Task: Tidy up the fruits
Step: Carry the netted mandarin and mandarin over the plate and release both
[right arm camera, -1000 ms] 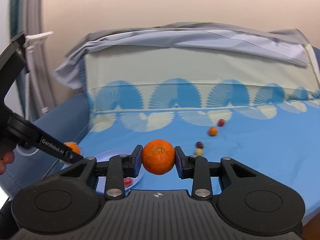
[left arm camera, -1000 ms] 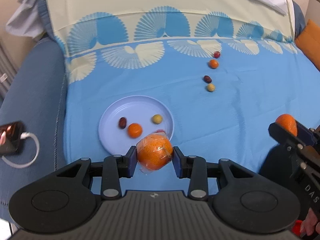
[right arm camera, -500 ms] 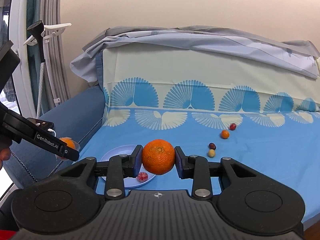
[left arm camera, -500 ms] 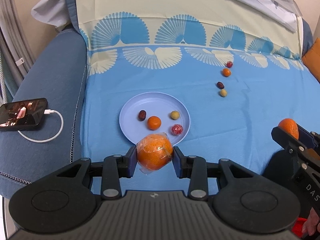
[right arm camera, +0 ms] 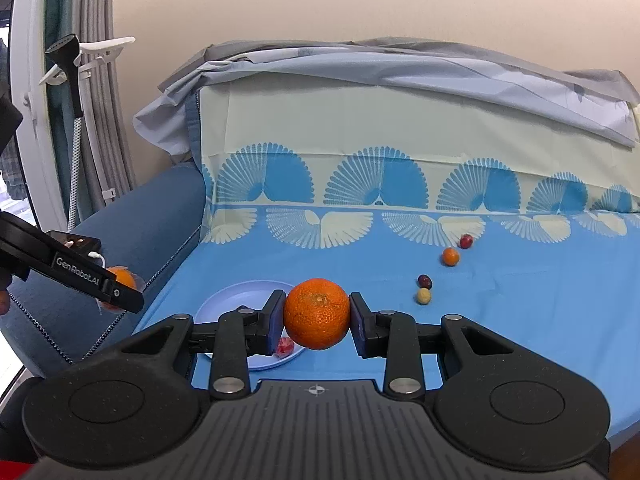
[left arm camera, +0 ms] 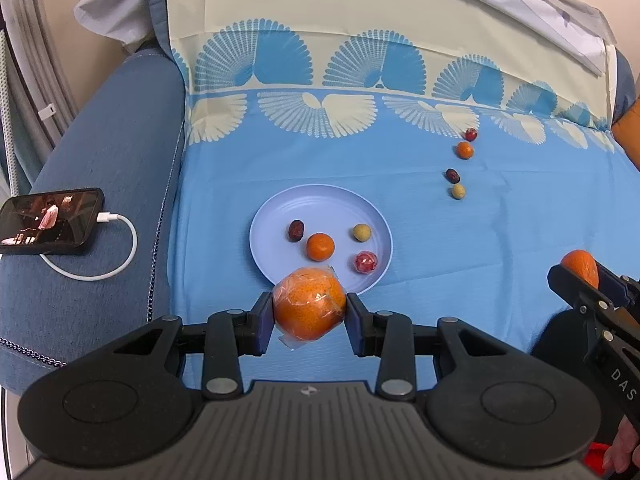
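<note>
My left gripper (left arm camera: 309, 314) is shut on a plastic-wrapped orange (left arm camera: 309, 307), held above the near rim of a pale blue plate (left arm camera: 276, 212). The plate holds a dark date (left arm camera: 296, 230), a small orange (left arm camera: 320, 246), a yellowish fruit (left arm camera: 361, 232) and a red wrapped fruit (left arm camera: 366, 262). My right gripper (right arm camera: 317, 316) is shut on a bare orange (right arm camera: 317, 313), held above the cloth right of the plate (right arm camera: 232, 296). Several small fruits lie in a row on the blue cloth: red (left arm camera: 471, 134), orange (left arm camera: 465, 150), dark (left arm camera: 453, 176), yellowish (left arm camera: 458, 191).
A phone (left arm camera: 50, 216) on a white cable lies on the blue sofa arm at left. The patterned cloth (left arm camera: 500, 240) covers the seat and backrest. An orange cushion (left arm camera: 628, 136) is at far right. Curtains and a hook rail (right arm camera: 80, 52) stand left.
Both grippers have pulled back and up from the plate, each still holding its orange; the plate and the row of fruits now look farther away.
</note>
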